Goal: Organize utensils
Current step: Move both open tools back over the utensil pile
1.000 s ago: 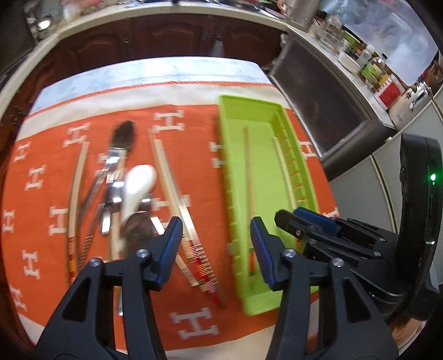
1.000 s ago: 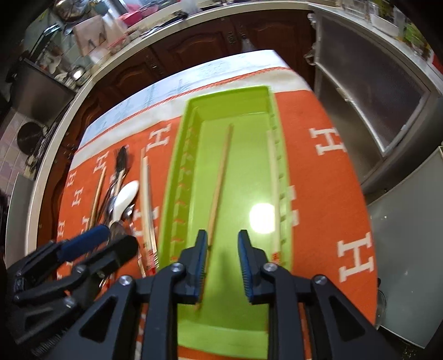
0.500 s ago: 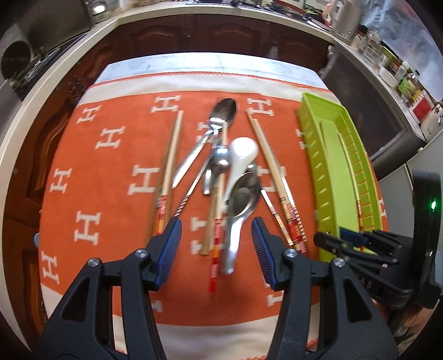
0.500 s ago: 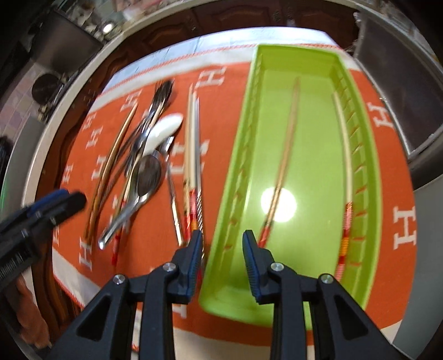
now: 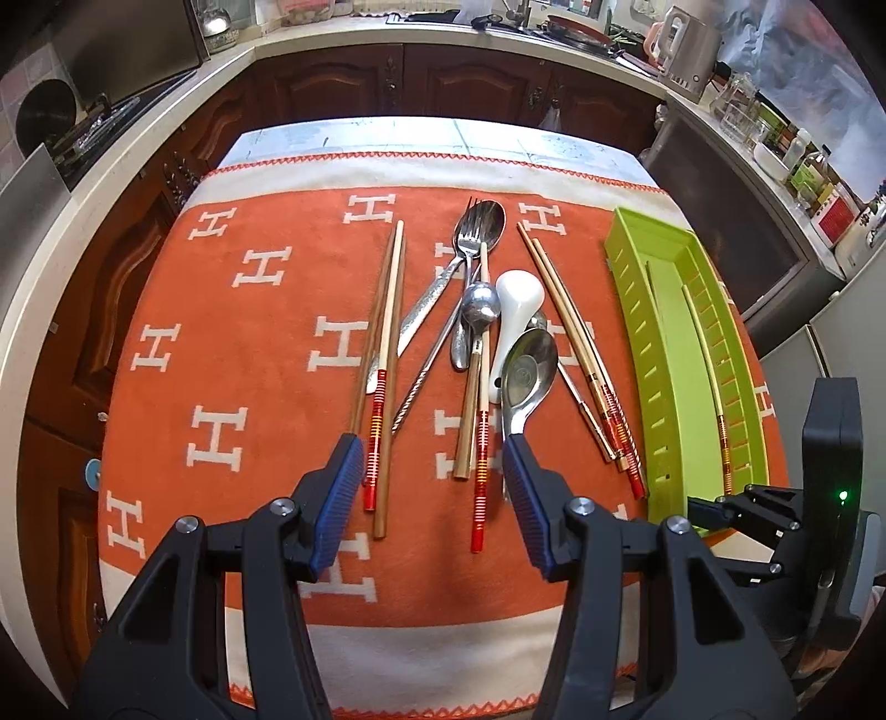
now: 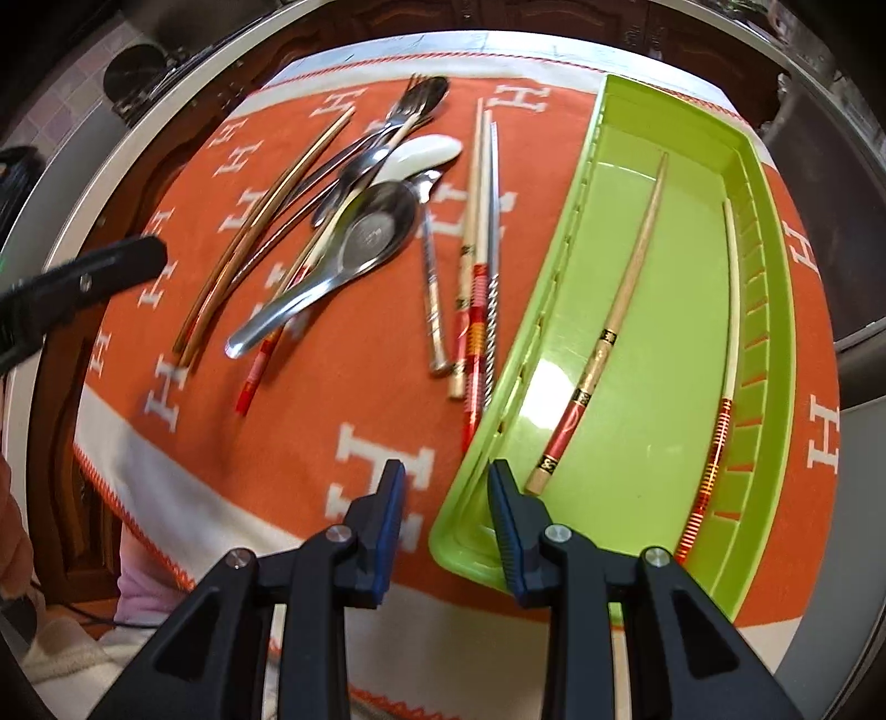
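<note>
A pile of utensils lies on the orange cloth [image 5: 249,360]: a steel spoon [image 5: 531,365], a white ceramic spoon [image 5: 518,299], a fork [image 5: 470,238] and several chopsticks [image 5: 387,332]. To their right stands the green tray [image 5: 670,343], with two chopsticks [image 6: 626,288] lying lengthwise inside. My left gripper [image 5: 426,448] hovers open over the near ends of the chopsticks, holding nothing. My right gripper [image 6: 446,471] hangs over the tray's [image 6: 664,332] near left corner; its jaws are opening and nothing is between them.
The cloth covers a table whose near edge [image 5: 443,703] runs just below my left gripper. Dark wooden cabinets [image 5: 459,83] and a counter with jars and a kettle [image 5: 686,50] ring the table. A person's pale sleeve [image 6: 133,581] shows at the lower left.
My left gripper has swung left from the tray's edge to above the utensil pile. My right gripper has moved from over the tray's inside to its near left corner, rolled, and widened a little.
</note>
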A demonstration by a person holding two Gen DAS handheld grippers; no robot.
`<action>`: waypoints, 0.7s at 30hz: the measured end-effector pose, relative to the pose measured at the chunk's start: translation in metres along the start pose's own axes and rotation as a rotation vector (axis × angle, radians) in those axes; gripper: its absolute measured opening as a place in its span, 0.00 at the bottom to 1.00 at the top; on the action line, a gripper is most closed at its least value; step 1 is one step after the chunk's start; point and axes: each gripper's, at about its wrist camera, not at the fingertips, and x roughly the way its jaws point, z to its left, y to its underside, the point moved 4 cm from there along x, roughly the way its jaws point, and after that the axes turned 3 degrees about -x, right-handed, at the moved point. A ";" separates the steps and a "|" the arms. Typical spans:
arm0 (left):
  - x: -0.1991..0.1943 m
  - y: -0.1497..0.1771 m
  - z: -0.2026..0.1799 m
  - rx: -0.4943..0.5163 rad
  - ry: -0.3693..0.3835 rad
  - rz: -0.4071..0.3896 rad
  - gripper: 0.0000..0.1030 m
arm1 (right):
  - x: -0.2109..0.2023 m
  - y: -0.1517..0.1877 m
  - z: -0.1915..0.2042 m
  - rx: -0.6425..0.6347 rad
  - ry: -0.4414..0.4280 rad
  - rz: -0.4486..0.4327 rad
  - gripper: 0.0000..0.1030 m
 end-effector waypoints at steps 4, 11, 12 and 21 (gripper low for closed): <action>-0.007 0.003 0.008 -0.004 0.014 -0.010 0.48 | -0.010 0.003 0.001 0.026 0.001 -0.015 0.31; -0.019 0.003 0.029 -0.018 0.017 -0.035 0.48 | -0.051 -0.003 -0.007 0.082 0.074 -0.104 0.31; -0.019 0.002 0.033 -0.021 0.018 -0.034 0.48 | -0.058 -0.006 -0.006 0.086 0.083 -0.122 0.31; -0.015 -0.014 0.082 -0.067 0.000 -0.030 0.48 | -0.085 -0.042 0.025 0.057 0.112 -0.241 0.43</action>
